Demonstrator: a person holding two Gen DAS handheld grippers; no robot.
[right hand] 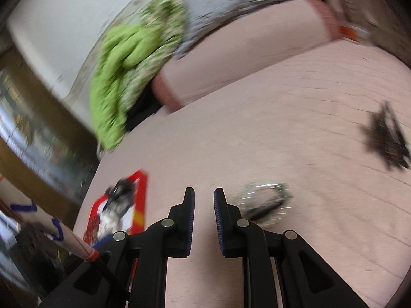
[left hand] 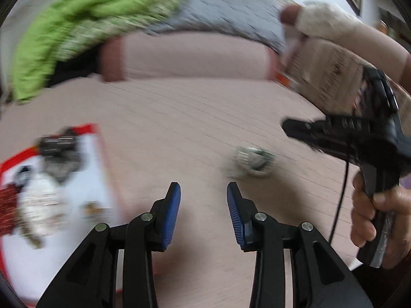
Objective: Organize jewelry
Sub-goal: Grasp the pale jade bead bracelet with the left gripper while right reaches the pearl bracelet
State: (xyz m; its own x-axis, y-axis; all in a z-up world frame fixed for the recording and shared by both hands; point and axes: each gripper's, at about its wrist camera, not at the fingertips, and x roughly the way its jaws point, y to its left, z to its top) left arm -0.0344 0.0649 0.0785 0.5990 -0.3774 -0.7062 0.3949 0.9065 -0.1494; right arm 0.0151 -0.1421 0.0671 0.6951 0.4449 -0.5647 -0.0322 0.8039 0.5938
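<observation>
Both views are motion-blurred. A white tray with a red rim (left hand: 90,138) lies on the pink bed sheet at the left and holds several jewelry pieces (left hand: 41,200). It also shows in the right wrist view (right hand: 140,200). A loose silvery bracelet (left hand: 253,163) lies on the sheet, ahead and right of my open, empty left gripper (left hand: 203,205). My right gripper (right hand: 204,210) is open and empty, with the bracelet (right hand: 267,200) just to its right. A dark jewelry piece (right hand: 386,138) lies farther right. The right gripper (left hand: 295,127) shows in the left wrist view, held by a hand.
A pink pillow (left hand: 190,54) lies across the back of the bed. A green cloth (left hand: 77,33) and a grey patterned blanket (left hand: 226,10) lie behind it. A cardboard box (left hand: 331,74) stands at the right. The bed's left edge (right hand: 95,169) drops off beside the tray.
</observation>
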